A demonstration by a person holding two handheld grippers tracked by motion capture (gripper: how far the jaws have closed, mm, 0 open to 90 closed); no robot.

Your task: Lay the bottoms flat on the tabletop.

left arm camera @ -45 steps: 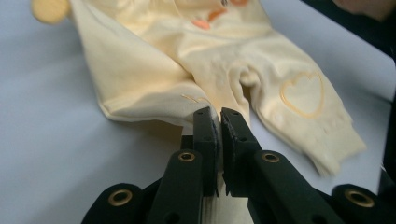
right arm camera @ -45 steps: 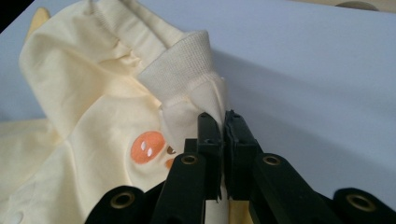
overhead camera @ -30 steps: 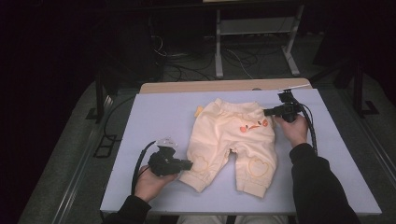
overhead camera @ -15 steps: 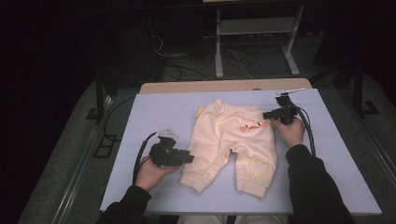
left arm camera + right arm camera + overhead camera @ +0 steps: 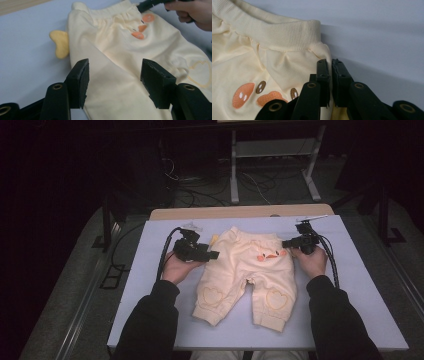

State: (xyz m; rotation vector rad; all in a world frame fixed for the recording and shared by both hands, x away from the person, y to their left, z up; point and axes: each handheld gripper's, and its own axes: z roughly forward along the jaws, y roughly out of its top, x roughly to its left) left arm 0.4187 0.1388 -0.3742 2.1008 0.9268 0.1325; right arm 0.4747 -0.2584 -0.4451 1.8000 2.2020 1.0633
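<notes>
A pair of small pale-yellow cotton baby trousers lies flat on the light lavender counter, waistband away from the person and both legs pointing back toward them. An orange embroidered motif sits below the ribbed waistband on the person's right half, a stitched heart outline marks each knee, and a darker yellow padded flap sticks out from the waist edge on the left side.

The left tongs hover at the trousers' left waist edge, held in the left hand. In the left gripper view their two black pads stand apart over the cloth, with fabric showing in the gap but neither pad pressing on it; they have just been opening.

The right tongs sit at the right corner of the waistband, held in the right hand. In the right gripper view their pads are drawn nearly together with the side seam of the trousers pinched in the narrow slit between them, just below the ribbed band.

The trousers lie spread out, with only light creases near the waist. Beyond the counter's wooden far edge, cables and a metal frame stand on the dark floor.
</notes>
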